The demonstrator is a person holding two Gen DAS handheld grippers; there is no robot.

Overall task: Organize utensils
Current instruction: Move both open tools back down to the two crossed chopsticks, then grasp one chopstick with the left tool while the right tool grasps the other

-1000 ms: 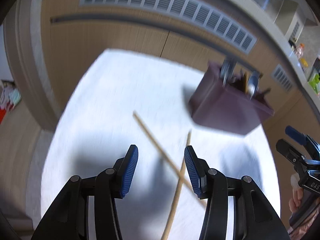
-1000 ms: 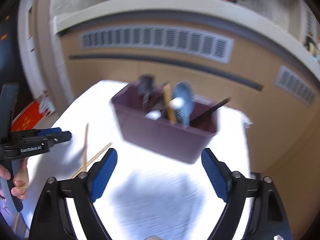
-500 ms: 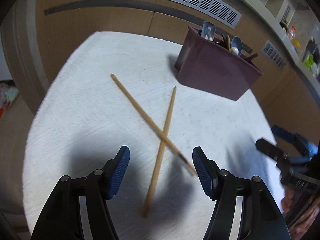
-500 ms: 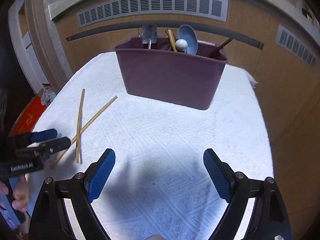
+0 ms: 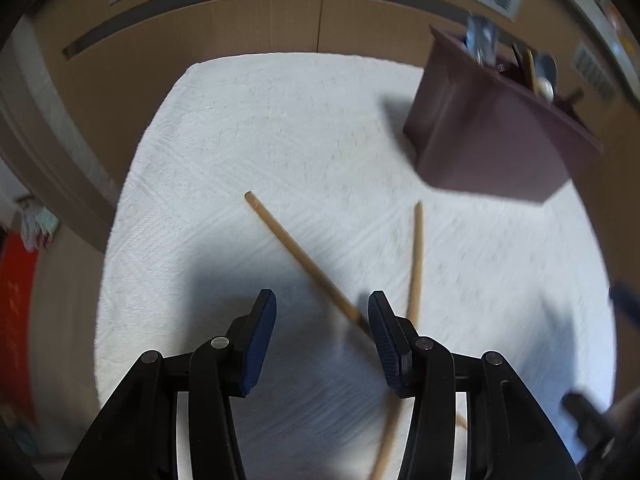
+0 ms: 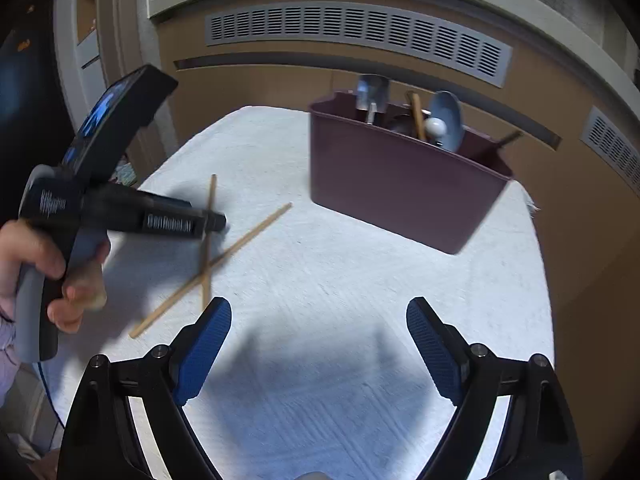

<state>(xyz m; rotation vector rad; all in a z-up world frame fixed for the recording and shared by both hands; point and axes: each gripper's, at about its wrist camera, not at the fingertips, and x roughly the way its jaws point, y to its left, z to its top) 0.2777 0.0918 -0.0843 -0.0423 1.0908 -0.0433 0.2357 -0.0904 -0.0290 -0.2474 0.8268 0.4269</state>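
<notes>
Two wooden chopsticks [image 5: 304, 258] lie crossed on the white cloth [image 5: 280, 140]; they also show in the right wrist view [image 6: 244, 236]. My left gripper [image 5: 322, 312] is open and empty, low over the chopsticks, with one stick running under its right finger. It shows from the side in the right wrist view [image 6: 216, 222]. A maroon utensil bin [image 6: 396, 188] holds a spoon, a spatula and other utensils; it also stands at the far right in the left wrist view [image 5: 492, 140]. My right gripper [image 6: 318, 320] is wide open and empty over bare cloth.
Brown cabinet panels [image 6: 360, 76] with vent grilles stand just behind the cloth-covered table. The table edge drops off at the left [image 5: 116, 208] and the right [image 6: 548, 280].
My left gripper has moved down and forward over the crossed chopsticks, and its jaws have narrowed somewhat. My right gripper has shifted, so the bin now sits farther right.
</notes>
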